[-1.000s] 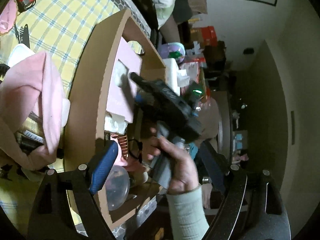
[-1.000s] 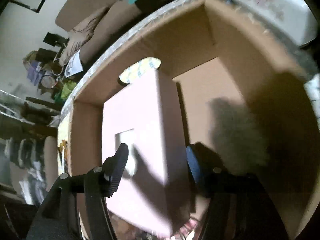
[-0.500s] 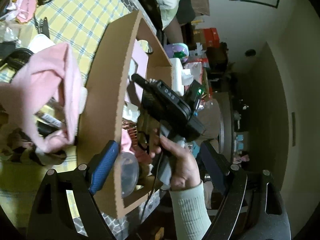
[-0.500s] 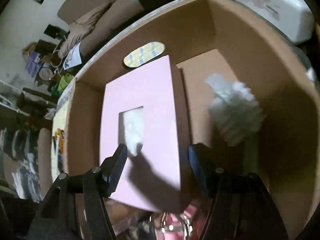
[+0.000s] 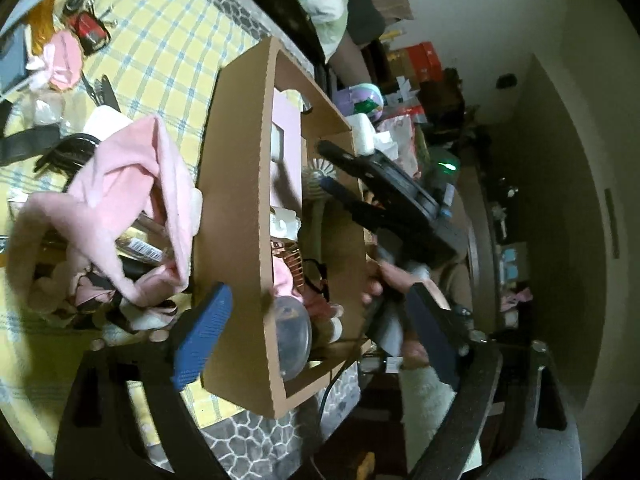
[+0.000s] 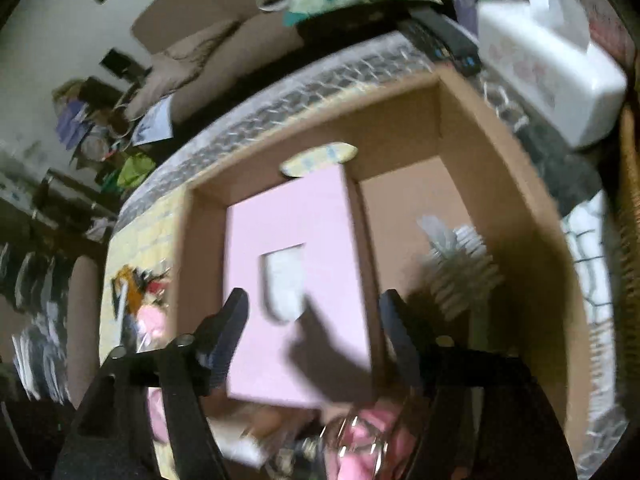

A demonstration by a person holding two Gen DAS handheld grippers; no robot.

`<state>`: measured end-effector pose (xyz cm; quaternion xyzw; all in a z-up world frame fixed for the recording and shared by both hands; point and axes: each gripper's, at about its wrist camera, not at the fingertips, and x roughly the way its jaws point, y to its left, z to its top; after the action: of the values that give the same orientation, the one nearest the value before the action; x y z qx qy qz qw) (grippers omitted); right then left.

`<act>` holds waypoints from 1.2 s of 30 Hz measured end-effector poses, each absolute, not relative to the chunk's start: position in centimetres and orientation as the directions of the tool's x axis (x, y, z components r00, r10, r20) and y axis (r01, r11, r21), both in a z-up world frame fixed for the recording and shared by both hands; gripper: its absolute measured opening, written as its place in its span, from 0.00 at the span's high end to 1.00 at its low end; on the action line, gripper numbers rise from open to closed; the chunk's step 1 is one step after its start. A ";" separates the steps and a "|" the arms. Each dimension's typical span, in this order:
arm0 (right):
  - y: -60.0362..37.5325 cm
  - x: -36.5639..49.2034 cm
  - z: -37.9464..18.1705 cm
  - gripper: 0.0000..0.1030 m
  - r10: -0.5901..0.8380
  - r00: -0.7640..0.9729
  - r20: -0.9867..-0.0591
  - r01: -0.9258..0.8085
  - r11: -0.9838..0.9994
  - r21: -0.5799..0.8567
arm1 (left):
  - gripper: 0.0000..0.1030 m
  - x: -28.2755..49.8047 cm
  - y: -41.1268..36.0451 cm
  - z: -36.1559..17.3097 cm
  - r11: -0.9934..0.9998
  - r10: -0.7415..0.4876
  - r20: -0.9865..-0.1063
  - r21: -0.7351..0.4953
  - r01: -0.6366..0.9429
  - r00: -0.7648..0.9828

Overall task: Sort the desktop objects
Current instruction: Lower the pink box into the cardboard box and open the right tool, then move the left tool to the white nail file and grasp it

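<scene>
So the white bristle brush is now lying loose in the cardboard box, along its right wall, next to the pink packet that fills the left half. A second ago it was still blurring past under the right gripper; now those jaws are opening with nothing between them, so that drop looks done. Left gripper is opening too, empty, straddling the box's near wall. Pink cloth still waits outside on the tablecloth.
</scene>
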<state>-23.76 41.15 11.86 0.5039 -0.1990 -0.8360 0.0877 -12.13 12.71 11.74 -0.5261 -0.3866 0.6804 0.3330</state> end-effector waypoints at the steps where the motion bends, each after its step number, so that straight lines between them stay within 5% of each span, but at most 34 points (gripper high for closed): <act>1: 40.6 -22.6 12.9 0.19 -0.342 -0.487 -0.803 -0.025 -0.914 0.405 | 0.02 -11.8 12.4 12.0 -0.479 0.860 -0.456 -0.877 -0.049 -0.229; 8: 35.6 -15.9 16.9 0.00 -0.395 -0.506 -0.767 0.112 -0.912 0.396 | 0.00 -8.9 8.5 13.6 -0.520 0.825 -0.493 -0.854 -0.029 -0.275; 20: 23.1 -8.0 18.9 0.00 -0.476 -0.508 -0.718 0.250 -0.879 0.406 | 0.00 -4.0 -5.6 15.4 -0.751 0.589 -0.668 -0.660 -0.004 -0.455; 36: 11.5 -7.7 10.6 0.00 -0.449 -0.469 -0.761 0.277 -0.893 0.356 | 0.00 -5.9 -11.9 10.4 -0.881 0.387 -0.772 -0.471 0.044 -0.504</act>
<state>-7.69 11.53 10.64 0.4693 -0.0916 -0.8521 0.2128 -5.95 -11.90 10.39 -0.4874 -0.2215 0.8384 0.1023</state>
